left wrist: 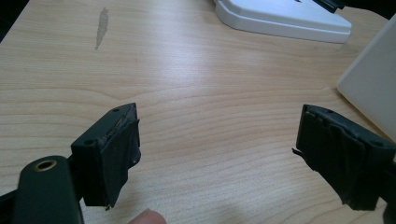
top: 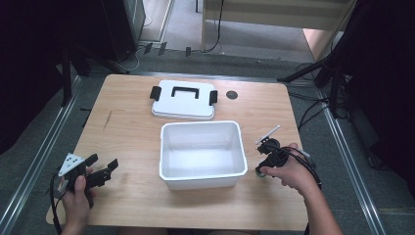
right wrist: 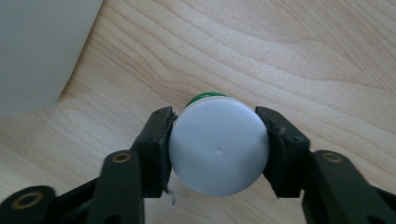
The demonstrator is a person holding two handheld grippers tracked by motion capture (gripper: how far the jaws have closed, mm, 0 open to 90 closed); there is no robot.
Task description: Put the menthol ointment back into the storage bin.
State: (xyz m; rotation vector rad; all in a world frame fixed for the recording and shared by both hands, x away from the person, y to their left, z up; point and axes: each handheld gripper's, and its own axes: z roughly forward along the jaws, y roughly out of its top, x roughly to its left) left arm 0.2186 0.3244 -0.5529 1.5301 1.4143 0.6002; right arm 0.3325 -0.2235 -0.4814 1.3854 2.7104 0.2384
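Note:
My right gripper (right wrist: 217, 148) is shut on a small round container with a white cap (right wrist: 218, 156) and a green body (right wrist: 204, 96), one pad pressing on each side of it. In the high view that right gripper (top: 263, 170) sits just right of the white bin (top: 201, 126), low over the table, with the green container (top: 261, 173) at its tips. My left gripper (top: 103, 163) rests near the table's front left, its jaws wide apart. The left gripper (left wrist: 217, 140) has only bare wood between its pads.
The bin's white lid (top: 183, 100), with black handle and clips, lies flat behind the bin. A small dark round disc (top: 231, 94) sits on the table to the lid's right. The bin's wall (right wrist: 37, 51) stands close to the held container. Black stands flank the table.

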